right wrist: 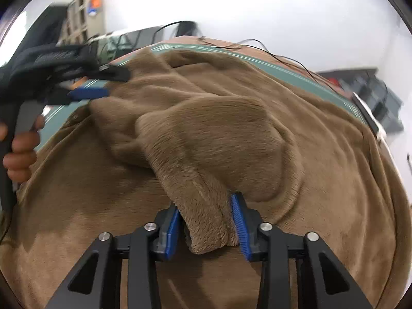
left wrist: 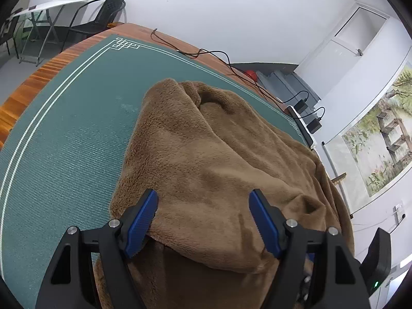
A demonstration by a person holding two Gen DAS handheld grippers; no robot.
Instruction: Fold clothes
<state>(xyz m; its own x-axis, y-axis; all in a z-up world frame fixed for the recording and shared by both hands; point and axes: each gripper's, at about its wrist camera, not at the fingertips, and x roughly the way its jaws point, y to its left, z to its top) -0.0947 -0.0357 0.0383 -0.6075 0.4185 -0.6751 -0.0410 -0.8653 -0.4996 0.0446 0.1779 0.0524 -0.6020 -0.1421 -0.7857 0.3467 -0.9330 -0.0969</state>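
A brown fleece garment (left wrist: 211, 154) lies bunched on a green mat (left wrist: 72, 134) that covers a wooden table. In the left wrist view my left gripper (left wrist: 203, 195) stands open over the garment's near folded edge, and the cloth passes between its blue pads (left wrist: 143, 221) without being pinched. The right wrist view shows the same left gripper (right wrist: 117, 83) at the garment's left edge, held by a person's hand (right wrist: 20, 152). My right gripper (right wrist: 206, 221) is shut on a raised fold of the fleece garment (right wrist: 206, 134), which fills the gap between its pads.
Black cables (left wrist: 221, 56) and two black adapters (left wrist: 307, 116) lie along the table's far wooden edge (left wrist: 33, 77), beside a white device (left wrist: 301, 126). A black chair (left wrist: 100, 18) and a folding table stand beyond. A door and a wall painting (left wrist: 381, 134) are at the right.
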